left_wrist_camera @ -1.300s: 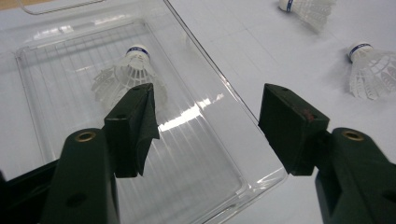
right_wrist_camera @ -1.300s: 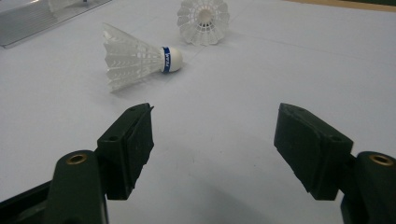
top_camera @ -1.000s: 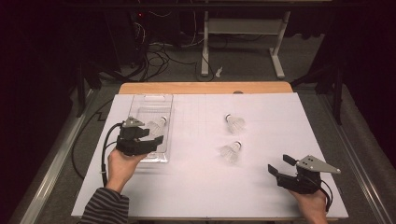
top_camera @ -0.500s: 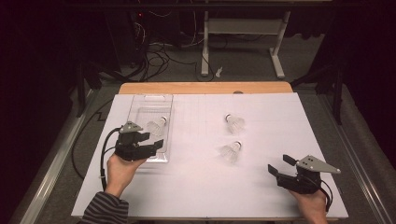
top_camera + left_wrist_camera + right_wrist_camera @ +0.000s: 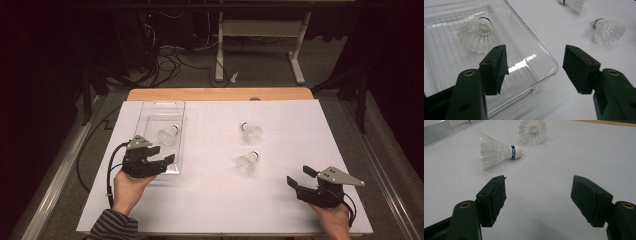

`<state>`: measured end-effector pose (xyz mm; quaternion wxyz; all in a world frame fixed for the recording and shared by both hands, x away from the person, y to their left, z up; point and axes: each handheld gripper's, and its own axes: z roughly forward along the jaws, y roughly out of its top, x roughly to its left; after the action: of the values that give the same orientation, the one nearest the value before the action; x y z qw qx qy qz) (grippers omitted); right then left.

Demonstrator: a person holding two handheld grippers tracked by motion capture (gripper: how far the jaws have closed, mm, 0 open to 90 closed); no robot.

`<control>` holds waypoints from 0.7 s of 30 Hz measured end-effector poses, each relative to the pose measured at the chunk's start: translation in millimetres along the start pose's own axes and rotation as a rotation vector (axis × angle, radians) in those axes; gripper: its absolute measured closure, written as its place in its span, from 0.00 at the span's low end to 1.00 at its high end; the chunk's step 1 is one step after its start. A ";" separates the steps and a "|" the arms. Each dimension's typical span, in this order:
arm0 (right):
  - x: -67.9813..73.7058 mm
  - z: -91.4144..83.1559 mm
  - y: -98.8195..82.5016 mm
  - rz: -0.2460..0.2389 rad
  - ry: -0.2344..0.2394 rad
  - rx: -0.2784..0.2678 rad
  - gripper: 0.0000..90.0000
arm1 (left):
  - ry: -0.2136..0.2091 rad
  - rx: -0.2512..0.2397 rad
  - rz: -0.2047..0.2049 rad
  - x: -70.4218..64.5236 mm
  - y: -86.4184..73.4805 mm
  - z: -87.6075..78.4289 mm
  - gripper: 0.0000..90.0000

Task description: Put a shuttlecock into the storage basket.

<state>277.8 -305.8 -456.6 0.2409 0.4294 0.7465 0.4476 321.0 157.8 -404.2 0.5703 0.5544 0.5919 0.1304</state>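
Left hand-held gripper (image 5: 159, 157) gapes wide and empty over the clear tray's (image 5: 150, 114) near corner; a shuttlecock (image 5: 167, 135) lies inside that tray. Right hand-held gripper (image 5: 298, 176) is equally wide open, holding nothing.

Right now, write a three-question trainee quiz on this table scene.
1. True or false: the clear plastic tray holds one white feathered shuttlecock.
2. How many shuttlecocks lie on the white tabletop outside the tray? A) one B) two C) three
3. Fill in: the left gripper hovers over the tray's near ____, jaws apart.

Key:
1. True.
2. B: the nearer shuttlecock and the farther shuttlecock.
3. Corner. The right gripper is open too, over bare tabletop.
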 end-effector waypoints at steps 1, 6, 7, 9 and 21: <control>0.0 0.0 0.0 0.000 0.000 0.000 0.32 | 0.000 0.000 0.000 0.2 -0.3 -0.3 0.41; 0.0 0.0 0.0 0.001 -0.001 0.000 0.32 | -0.003 -0.002 0.000 0.4 -2.4 -2.0 0.41; 0.0 0.0 0.0 0.000 0.000 0.000 0.32 | -0.005 -0.001 0.001 0.4 -2.8 -2.6 0.41; 0.0 -0.1 0.0 0.000 0.000 0.000 0.32 | -0.007 -0.005 -0.005 -0.2 -4.3 -3.0 0.41; -0.3 0.0 0.1 0.000 -0.001 -0.004 0.32 | -0.020 -0.013 -0.004 -0.4 -10.7 -7.3 0.41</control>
<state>278.0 -306.0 -456.6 0.2422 0.4291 0.7456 0.4486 309.5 157.2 -410.1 0.5802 0.5508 0.5863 0.1276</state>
